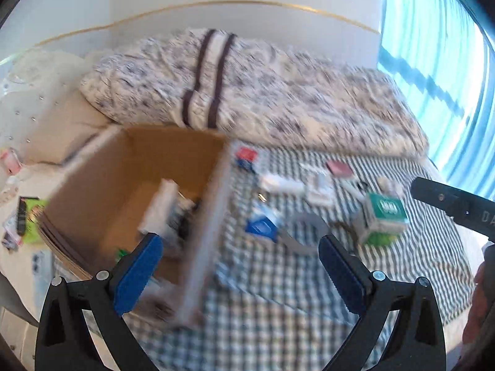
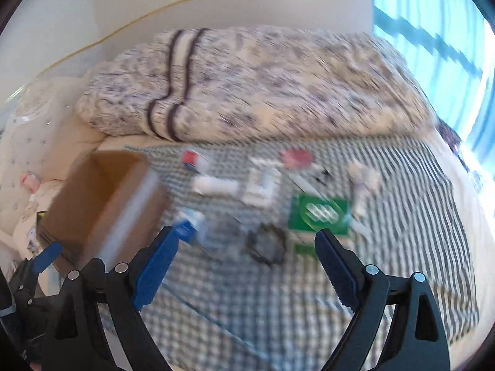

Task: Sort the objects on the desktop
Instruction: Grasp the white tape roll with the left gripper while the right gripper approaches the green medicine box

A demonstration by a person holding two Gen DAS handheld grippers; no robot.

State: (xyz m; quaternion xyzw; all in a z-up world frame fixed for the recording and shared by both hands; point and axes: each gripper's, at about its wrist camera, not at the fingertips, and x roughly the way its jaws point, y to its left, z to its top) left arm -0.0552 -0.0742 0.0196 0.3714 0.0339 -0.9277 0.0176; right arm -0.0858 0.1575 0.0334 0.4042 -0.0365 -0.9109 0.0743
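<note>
we hold both the left hand-held gripper (image 1: 239, 249) and right hand-held gripper (image 2: 246, 242) spread wide and empty. the green carton (image 2: 318, 215) lies on the checked cloth (image 2: 402, 247), right of the cardboard box (image 1: 123, 191); it looks light and stiff, so we grip across its flat sides.

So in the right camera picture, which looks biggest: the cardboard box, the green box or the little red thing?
1. Cardboard box, though it is nearer.
2. Green box.
3. Red thing, smallest, but farthest back and blurry.

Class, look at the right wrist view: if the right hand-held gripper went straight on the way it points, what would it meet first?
Probably the dark ring lying on the checked cloth, which sits between the open fingers of the right hand-held gripper. Blur makes depth uncertain; the green box lies just right of that line.
</note>
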